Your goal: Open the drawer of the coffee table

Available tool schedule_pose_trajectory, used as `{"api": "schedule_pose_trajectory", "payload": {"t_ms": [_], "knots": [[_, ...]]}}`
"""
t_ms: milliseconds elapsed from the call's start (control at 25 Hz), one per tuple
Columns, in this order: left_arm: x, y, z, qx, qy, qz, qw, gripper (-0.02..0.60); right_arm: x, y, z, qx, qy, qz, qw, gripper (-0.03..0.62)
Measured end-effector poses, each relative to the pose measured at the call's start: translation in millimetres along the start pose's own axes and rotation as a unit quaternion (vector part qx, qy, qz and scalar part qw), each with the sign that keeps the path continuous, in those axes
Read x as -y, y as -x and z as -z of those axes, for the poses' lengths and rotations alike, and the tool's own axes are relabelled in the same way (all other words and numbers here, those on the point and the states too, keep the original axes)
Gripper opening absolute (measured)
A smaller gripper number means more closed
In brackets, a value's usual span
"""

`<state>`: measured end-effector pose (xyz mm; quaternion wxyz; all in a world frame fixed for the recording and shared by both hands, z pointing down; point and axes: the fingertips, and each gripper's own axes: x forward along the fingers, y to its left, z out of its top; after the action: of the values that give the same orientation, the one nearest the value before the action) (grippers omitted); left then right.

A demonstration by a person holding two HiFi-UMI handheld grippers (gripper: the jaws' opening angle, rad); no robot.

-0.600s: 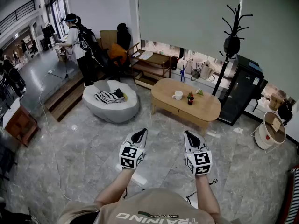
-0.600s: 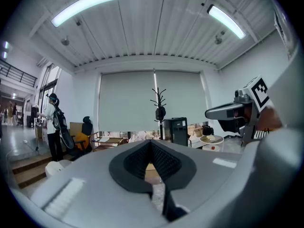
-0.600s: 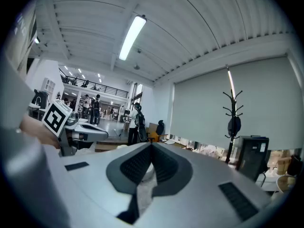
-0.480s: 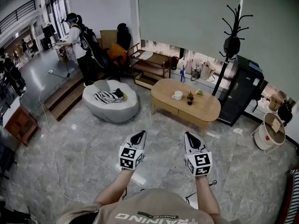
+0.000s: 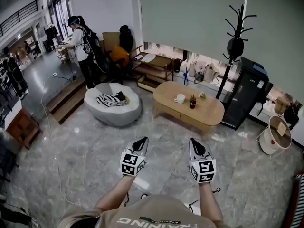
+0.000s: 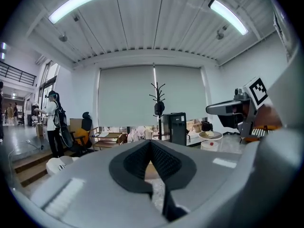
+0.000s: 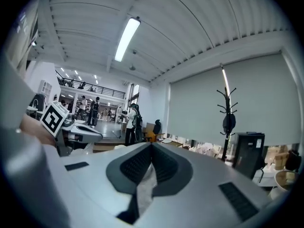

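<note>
The left gripper's (image 6: 151, 147) ribbed black pads are pressed together with nothing between them, and the right gripper (image 7: 152, 148) is likewise closed and empty. Both are held out nearly level and side by side, in front of the person's chest, over bare floor.

The oval light-wood coffee table (image 5: 211, 110) stands well ahead of both tips, slightly to the right. Its drawer sits somewhere in the long side facing the person, but the front and handle are too small to make out from here.

The likely trouble is arriving with shut jaws — they would knock against the handle rather than take it, so one gripper should open on the way in. A hard pull could also jolt the table and tip the white mug (image 5: 180, 98) or the small red-and-green ornament (image 5: 193, 100) beside it.

The grey marbled floor (image 5: 85, 151) between person and table looks free. A round grey pouf (image 5: 114, 110) flanks the left; a black cabinet (image 5: 247, 96) stands just beyond the table's right end — approaching head-on gives the drawer room to slide.
</note>
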<state>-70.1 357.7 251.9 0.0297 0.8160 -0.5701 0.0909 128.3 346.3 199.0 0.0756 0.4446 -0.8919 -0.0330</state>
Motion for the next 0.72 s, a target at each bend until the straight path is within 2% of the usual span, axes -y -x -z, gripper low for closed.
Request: {"api": "schedule_pose_trajectory", "payload": {"t_ms": [320,520,720], "knots": [[22.9,4.9,27.4,-0.003,0.028,-0.012,0.9995,0.006,13.4,23.0,45.2,-0.022,-0.014,-0.021,0.999,0.005],[33.0,-3.4,22.4,-0.008,0.024,-0.025,0.9994,0.006,26.0,23.8,46.6,-0.007,-0.018,-0.039,0.999,0.005],[41.6,-7.5,22.0,-0.013,0.027,-0.027,0.9992,0.006,21.7,16.4,55.2,-0.016,-0.013,-0.067,0.998,0.005]]}}
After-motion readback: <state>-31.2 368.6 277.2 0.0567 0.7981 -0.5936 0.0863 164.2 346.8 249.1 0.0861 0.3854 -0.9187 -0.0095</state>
